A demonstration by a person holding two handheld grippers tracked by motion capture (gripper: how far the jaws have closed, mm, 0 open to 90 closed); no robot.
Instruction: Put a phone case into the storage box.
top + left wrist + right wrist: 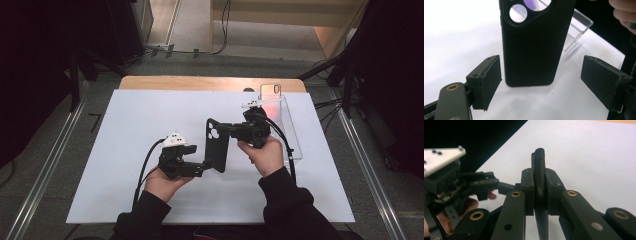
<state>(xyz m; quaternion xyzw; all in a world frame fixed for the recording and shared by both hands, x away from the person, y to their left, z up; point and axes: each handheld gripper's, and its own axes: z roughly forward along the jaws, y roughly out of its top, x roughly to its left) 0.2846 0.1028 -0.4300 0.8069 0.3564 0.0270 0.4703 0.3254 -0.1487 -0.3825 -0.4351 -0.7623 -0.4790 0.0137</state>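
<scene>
White table sheet (pixel 125 150) is my landmark. Above its middle I have the black phone case (pixel 216 145) edge-on, right gripper (pixel 226 131) clamped on its upper part. Left gripper (pixel 206 164) sits released at the lower end, pads (pixel 487 81) not touching. Clear stand (pixel 285 127) at the sheet's right edge, unfilled; placing the case looks undone.

A fixed high view looks forward and down on the whole white table (pixel 125 150); each gripper view rides close behind its own jaws, both sharing the black phone case (pixel 534 45), seen flat at 12 o'clock from the left, edge-on from the right
</scene>
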